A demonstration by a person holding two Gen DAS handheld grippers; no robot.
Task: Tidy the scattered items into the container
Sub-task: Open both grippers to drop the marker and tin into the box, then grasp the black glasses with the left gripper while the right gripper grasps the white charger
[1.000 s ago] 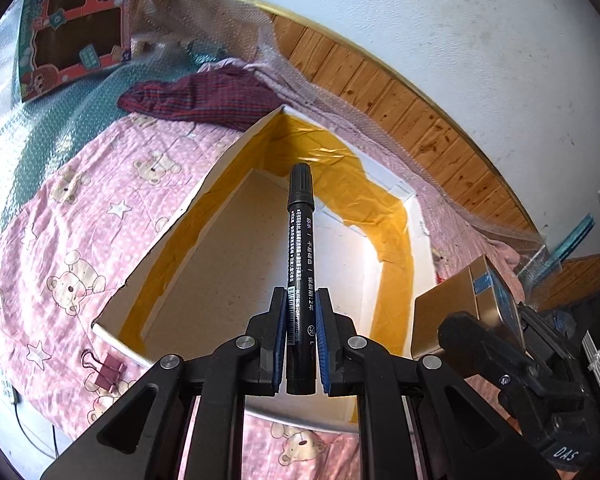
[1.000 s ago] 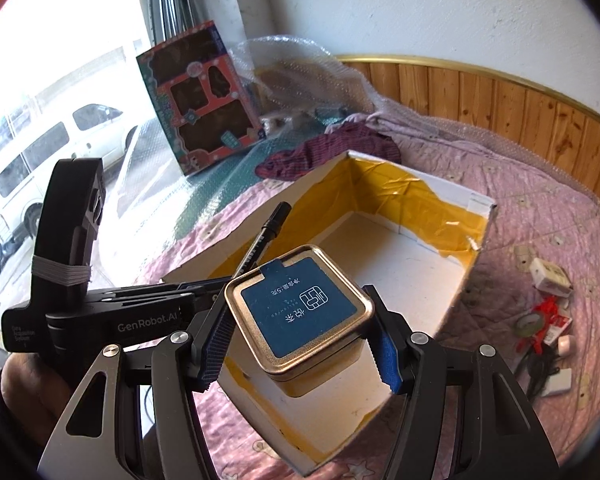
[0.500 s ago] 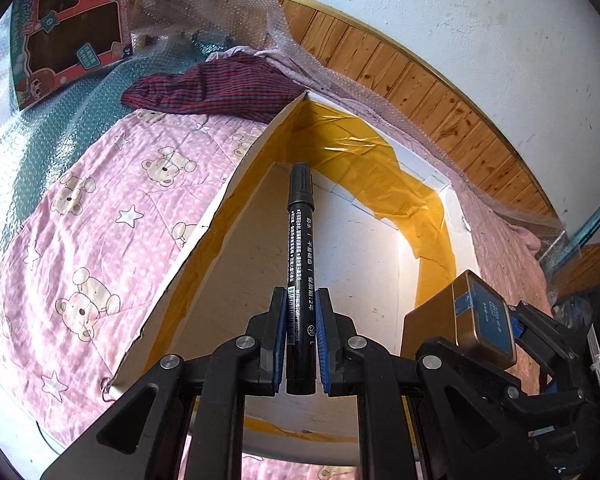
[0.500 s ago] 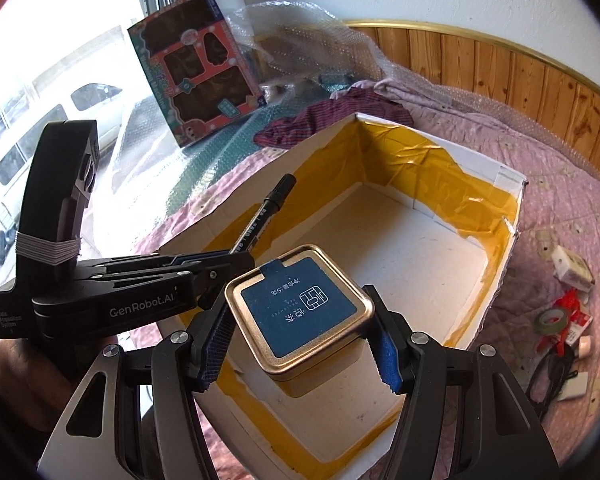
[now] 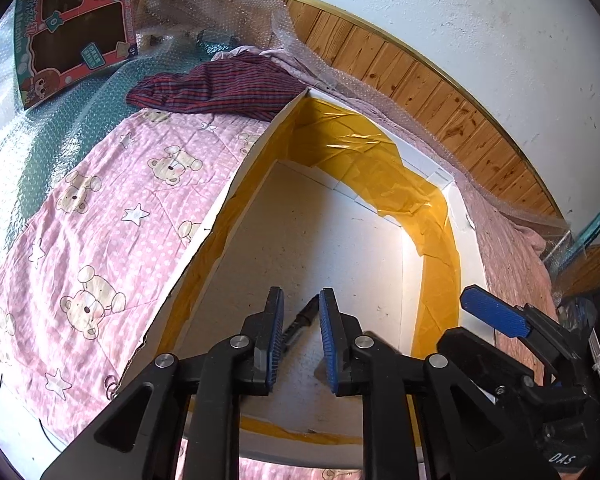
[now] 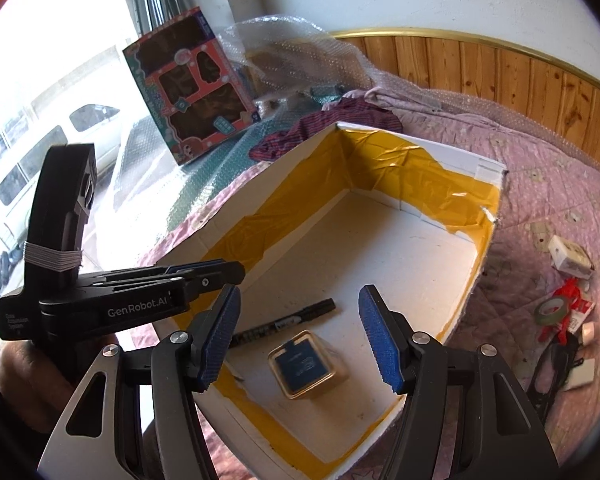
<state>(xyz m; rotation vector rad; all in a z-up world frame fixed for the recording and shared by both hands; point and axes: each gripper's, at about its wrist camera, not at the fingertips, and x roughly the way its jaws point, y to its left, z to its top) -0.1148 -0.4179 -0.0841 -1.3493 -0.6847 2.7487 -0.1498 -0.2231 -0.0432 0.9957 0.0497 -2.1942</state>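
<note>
Both grippers – left gripper [image 5: 301, 340] and right gripper [image 6: 300, 336] – hang spread and empty over the white box [image 6: 490, 168]; marker [image 6: 288, 322] and tin [image 6: 303, 364] lie near its front edge. Next, likely: fetching the tape roll [image 6: 551, 310] on the quilt [image 6: 548, 184].

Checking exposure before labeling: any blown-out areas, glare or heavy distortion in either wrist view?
Right wrist view: the window at left is blown out, and the tin and marker in the box stay readable. Left wrist view: even light, with a glare streak on the yellow tape. Both show strong fisheye bending and dark corners.
</note>
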